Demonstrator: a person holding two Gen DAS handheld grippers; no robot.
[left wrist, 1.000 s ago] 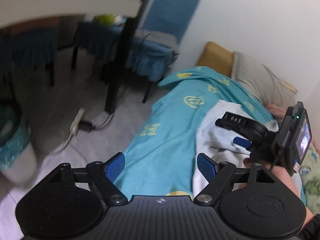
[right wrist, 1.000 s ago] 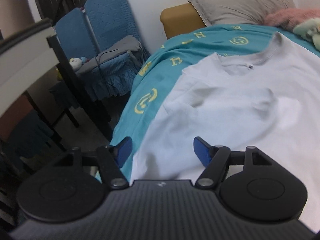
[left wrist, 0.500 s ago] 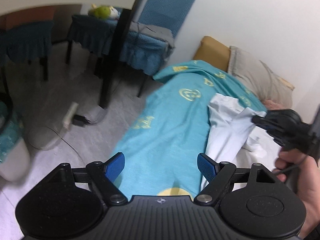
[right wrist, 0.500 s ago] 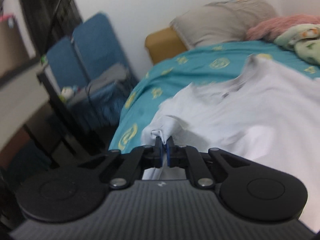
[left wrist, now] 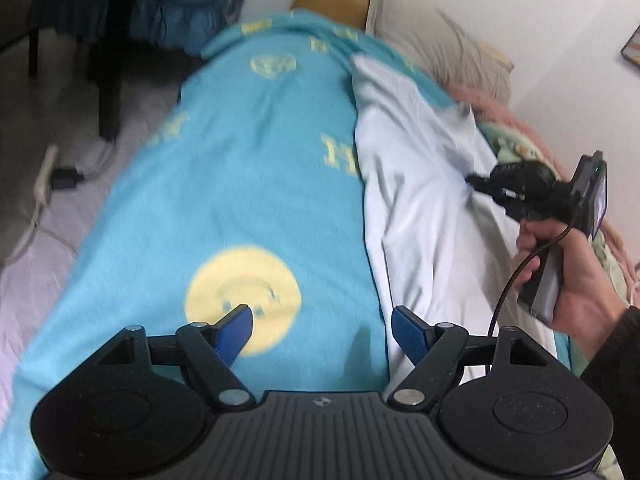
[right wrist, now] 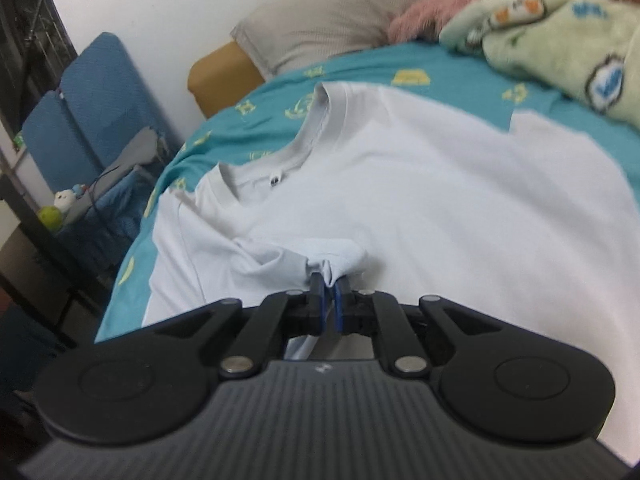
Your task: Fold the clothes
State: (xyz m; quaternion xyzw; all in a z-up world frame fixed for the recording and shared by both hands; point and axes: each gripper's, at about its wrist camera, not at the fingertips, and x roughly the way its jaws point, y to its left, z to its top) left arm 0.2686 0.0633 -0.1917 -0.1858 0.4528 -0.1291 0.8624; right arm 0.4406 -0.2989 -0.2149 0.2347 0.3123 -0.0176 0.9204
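Note:
A white T-shirt [right wrist: 440,184] lies face up on a teal bedspread [left wrist: 240,184], collar toward the pillow. My right gripper [right wrist: 329,280] is shut on the shirt's left sleeve [right wrist: 304,258], folded over onto the chest. In the left wrist view the right gripper [left wrist: 474,182] pinches the shirt [left wrist: 416,208] at right. My left gripper [left wrist: 322,324] is open and empty above the bedspread, its right finger at the shirt's lower left edge.
A grey pillow [right wrist: 340,20], a pink blanket [right wrist: 460,4] and a green patterned blanket [right wrist: 560,40] lie at the bed's head. Blue chairs [right wrist: 88,104] and a dark table leg [left wrist: 116,48] stand left of the bed. A power strip [left wrist: 44,176] lies on the floor.
My right gripper closed on the sleeve and carried it right, over the shirt's chest. My left gripper swung from above the floor to above the bed, still open.

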